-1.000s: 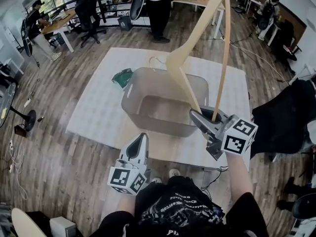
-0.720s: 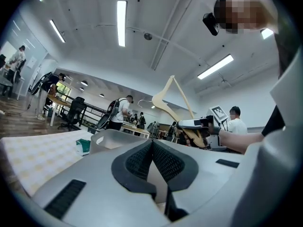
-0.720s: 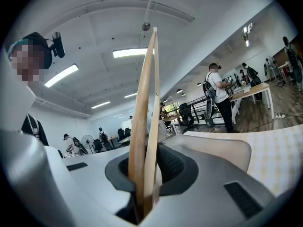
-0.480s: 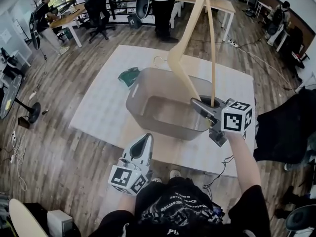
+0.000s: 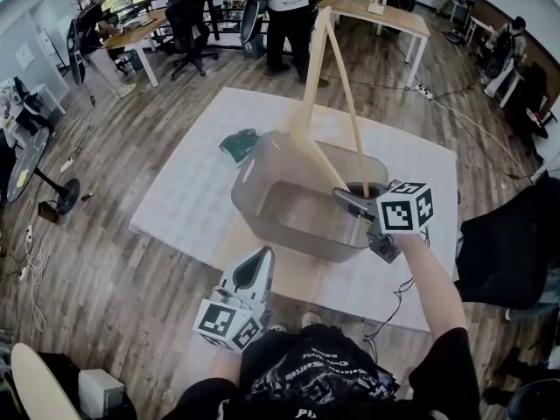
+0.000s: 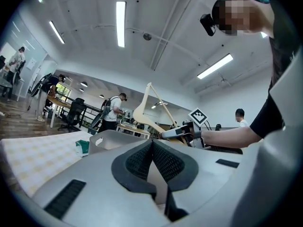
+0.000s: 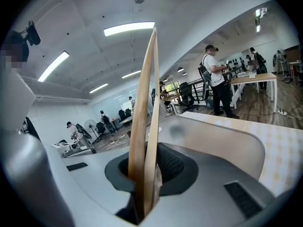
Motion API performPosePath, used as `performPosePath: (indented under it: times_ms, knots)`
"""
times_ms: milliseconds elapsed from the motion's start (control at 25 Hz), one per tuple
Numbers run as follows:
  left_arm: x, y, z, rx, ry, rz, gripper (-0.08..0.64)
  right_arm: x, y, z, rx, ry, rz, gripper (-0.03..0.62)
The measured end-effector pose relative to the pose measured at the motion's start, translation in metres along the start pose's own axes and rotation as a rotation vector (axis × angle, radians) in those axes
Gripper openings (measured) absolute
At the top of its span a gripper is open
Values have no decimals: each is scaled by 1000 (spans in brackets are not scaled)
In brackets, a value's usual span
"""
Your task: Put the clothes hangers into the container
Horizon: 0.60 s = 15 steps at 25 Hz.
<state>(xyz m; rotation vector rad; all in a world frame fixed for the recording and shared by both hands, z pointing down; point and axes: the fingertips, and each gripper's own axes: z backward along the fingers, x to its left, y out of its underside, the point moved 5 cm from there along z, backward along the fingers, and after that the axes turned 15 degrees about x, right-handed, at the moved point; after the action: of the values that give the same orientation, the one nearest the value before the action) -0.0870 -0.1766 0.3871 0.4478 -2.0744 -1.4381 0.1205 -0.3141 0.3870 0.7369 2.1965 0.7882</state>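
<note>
Head view showed right gripper clamped on a wooden hanger standing over the container's right rim, left gripper closed, empty, before it; hanger likely needed tilting flat inside before release.

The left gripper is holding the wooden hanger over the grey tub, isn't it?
No, the right gripper is holding the wooden hanger over the grey tub; the left gripper is shut and empty. The head view shows it.
</note>
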Motion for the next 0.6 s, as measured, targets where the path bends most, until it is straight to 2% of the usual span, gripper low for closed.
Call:
performPosePath:
  times_ms: [200, 600]
  knots:
    - [3, 3, -1, -26, 11, 13, 18, -10, 3, -18, 68, 8, -16, 60]
    - [6, -4, 1, -16, 1, 20, 18, -22, 1, -51, 214, 34, -33, 60]
